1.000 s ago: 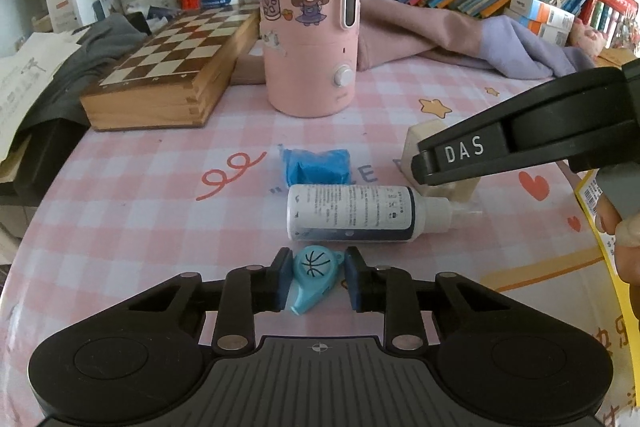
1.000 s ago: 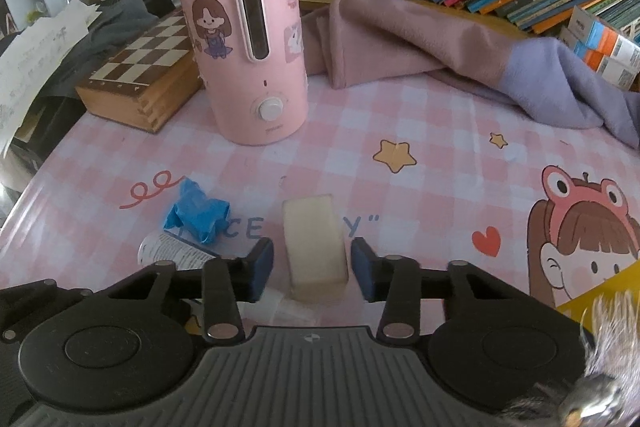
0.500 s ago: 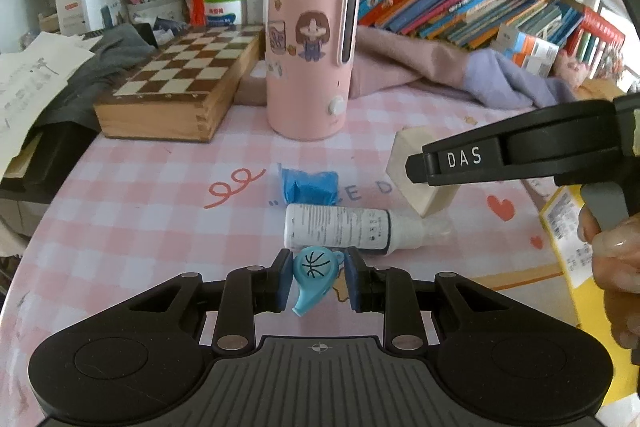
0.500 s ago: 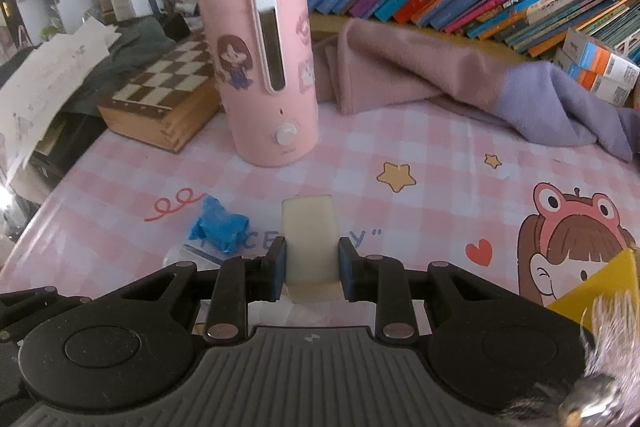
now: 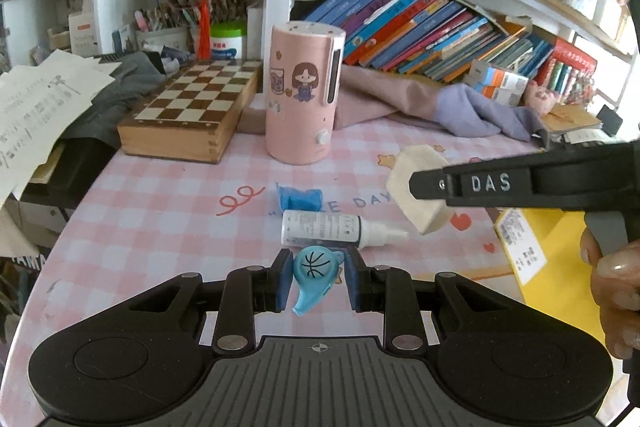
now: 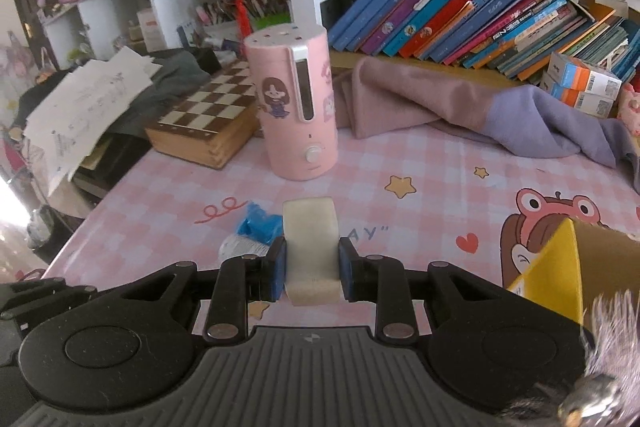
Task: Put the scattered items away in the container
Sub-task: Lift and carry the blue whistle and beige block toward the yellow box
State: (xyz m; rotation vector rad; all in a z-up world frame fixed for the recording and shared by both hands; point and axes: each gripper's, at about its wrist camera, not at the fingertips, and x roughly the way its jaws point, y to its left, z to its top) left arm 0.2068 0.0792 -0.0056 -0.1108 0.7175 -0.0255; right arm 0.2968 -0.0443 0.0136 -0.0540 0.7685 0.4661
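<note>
My left gripper (image 5: 317,283) is shut on a light blue whistle (image 5: 314,277) with a basketball print and holds it above the pink checked table. My right gripper (image 6: 312,269) is shut on a cream block (image 6: 311,247) and holds it off the table; the block also shows in the left wrist view (image 5: 416,193). A white bottle (image 5: 336,229) lies on the table with a crumpled blue wrapper (image 5: 300,198) just behind it. The yellow cardboard box (image 6: 576,267) stands at the right, also in the left wrist view (image 5: 556,267).
A tall pink humidifier (image 5: 302,93) stands behind the items. A wooden chessboard box (image 5: 192,111) lies at the back left, pink and lilac cloth (image 5: 440,103) at the back right, books on the shelf behind. The table edge (image 5: 48,259) runs at the left.
My right gripper closed on the cream block and lifted it off the table. Both grippers rose and pulled back, the left still holding the whistle.
</note>
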